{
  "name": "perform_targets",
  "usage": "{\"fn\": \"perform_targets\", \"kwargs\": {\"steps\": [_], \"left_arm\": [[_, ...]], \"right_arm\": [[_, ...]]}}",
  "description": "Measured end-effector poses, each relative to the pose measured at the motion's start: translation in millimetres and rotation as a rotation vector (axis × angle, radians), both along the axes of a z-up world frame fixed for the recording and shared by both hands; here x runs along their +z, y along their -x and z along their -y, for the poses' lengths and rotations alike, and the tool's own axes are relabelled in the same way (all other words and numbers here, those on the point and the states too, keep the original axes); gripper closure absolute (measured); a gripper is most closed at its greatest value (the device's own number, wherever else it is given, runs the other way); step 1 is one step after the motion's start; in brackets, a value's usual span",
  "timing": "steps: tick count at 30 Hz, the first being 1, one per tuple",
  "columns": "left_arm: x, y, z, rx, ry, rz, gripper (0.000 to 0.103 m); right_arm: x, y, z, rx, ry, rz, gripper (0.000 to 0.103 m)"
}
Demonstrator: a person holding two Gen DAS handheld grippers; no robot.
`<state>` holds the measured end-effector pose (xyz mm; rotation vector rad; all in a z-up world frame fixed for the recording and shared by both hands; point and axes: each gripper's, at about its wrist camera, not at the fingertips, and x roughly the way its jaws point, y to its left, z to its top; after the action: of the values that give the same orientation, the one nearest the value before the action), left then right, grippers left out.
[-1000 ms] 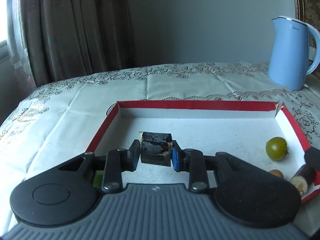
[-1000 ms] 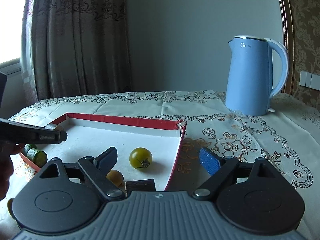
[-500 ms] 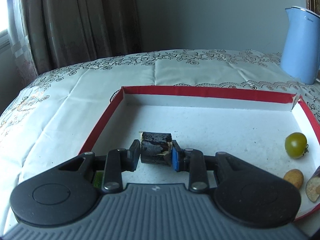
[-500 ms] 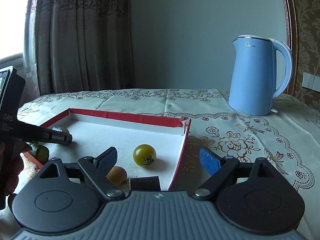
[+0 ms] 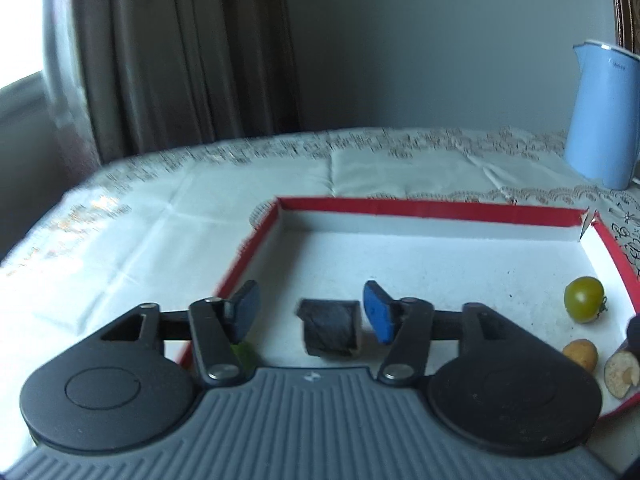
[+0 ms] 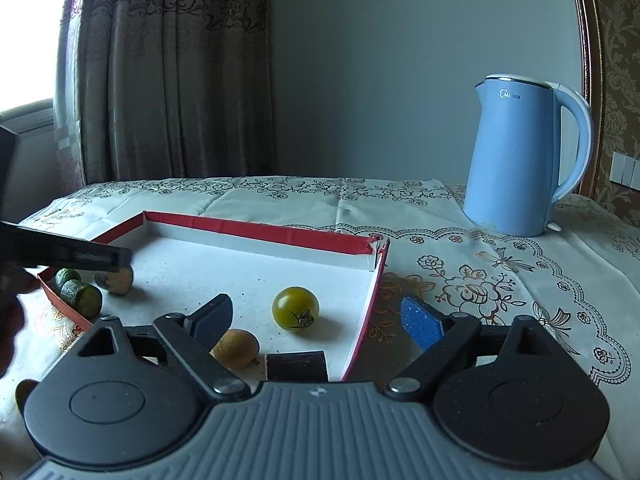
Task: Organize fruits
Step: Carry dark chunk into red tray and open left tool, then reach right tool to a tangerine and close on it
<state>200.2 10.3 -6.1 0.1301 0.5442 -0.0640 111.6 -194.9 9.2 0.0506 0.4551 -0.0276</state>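
My left gripper [image 5: 310, 312] is open. A dark sugarcane piece [image 5: 331, 328] lies free between its fingers on the white floor of the red-rimmed tray [image 5: 432, 206]. A green tomato [image 5: 584, 299], a small tan fruit [image 5: 580, 354] and a second cane piece [image 5: 621, 372] lie at the tray's right end. My right gripper [image 6: 316, 316] is open and empty above the tray's near right corner [image 6: 366, 320], over the tomato [image 6: 296, 307], the tan fruit [image 6: 236, 348] and the cane piece [image 6: 296, 366]. The released piece [image 6: 116, 280] sits under the left gripper's finger [image 6: 68, 254].
A light blue kettle [image 6: 524, 156] stands at the back right on the embroidered tablecloth [image 6: 480, 280]. Two green fruit pieces [image 6: 80, 296] lie at the tray's left edge. Curtains [image 6: 168, 72] hang behind the table.
My left gripper has opened and let go of the dark sugarcane piece, which now rests on the tray floor. The left view has shifted left. My right gripper has barely moved.
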Motion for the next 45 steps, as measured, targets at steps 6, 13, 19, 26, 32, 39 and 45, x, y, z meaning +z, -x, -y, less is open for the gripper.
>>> {"fn": "perform_targets", "kwargs": {"steps": [6, 13, 19, 26, 32, 39, 45], "left_arm": [[11.5, 61.2, -23.3, 0.046, -0.009, 0.118, 0.025], [-3.9, 102.4, -26.5, 0.103, -0.087, 0.142, 0.021], [-9.8, 98.9, -42.1, 0.109, -0.008, 0.094, 0.017], [-16.7, 94.2, -50.8, 0.113, 0.034, 0.046, 0.017], [-17.9, 93.0, -53.6, 0.105, 0.051, 0.03, 0.016], [-19.1, 93.3, -51.0, 0.092, 0.041, 0.031, 0.016], [-20.0, 92.4, -50.9, 0.087, 0.04, 0.022, 0.015]], "right_arm": [[-1.7, 0.5, -2.2, 0.006, 0.012, 0.001, 0.01], [-3.6, 5.0, -10.1, 0.047, 0.032, 0.001, 0.009], [-3.3, 34.1, -14.2, 0.201, -0.093, -0.069, 0.009], [-1.0, 58.8, -30.8, 0.294, -0.081, -0.071, 0.009], [-6.4, 57.3, -45.4, 0.336, -0.067, -0.106, 0.009], [-13.7, 52.9, -53.9, 0.343, -0.05, -0.136, 0.01], [-24.1, 47.8, -65.3, 0.372, -0.023, -0.186, 0.053]]}}
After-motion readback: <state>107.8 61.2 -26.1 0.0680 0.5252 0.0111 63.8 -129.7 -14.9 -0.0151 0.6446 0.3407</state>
